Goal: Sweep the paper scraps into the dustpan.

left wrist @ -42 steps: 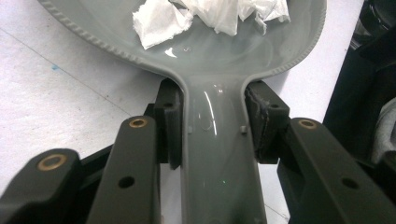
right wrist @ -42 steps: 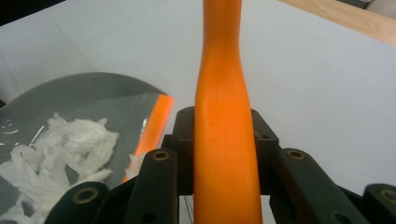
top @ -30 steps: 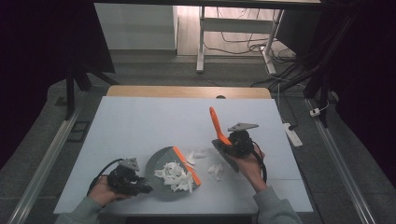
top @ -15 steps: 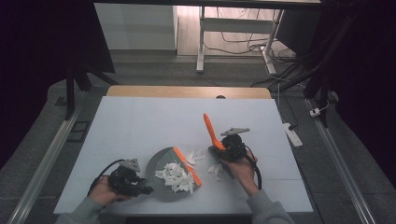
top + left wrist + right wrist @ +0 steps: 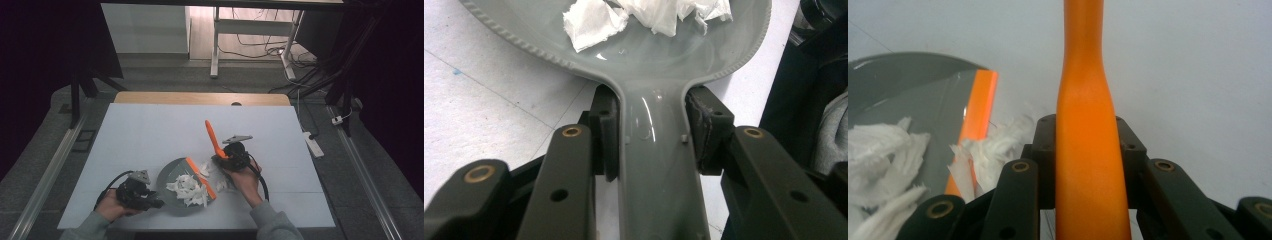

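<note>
Grey dustpan (image 5: 176,176) with an orange lip (image 5: 201,178) and a beaded pattern along its rim (image 5: 519,42). Orange brush handle (image 5: 214,138), plain, no markings. White paper scraps (image 5: 187,189), some on the pan, some beside it. Pale blue-white table top (image 5: 150,130) with a wooden far edge (image 5: 200,98) and faint seam lines. Black grippers, left (image 5: 150,201) and right (image 5: 223,159), with brass-coloured rivets (image 5: 1020,166). Grey sleeves (image 5: 272,225). Dark grey floor (image 5: 390,165).

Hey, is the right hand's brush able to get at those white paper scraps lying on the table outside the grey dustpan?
Probably yes: the loose white paper scraps lie beside the right tongs, which grip the orange brush handle, with nothing between.
</note>
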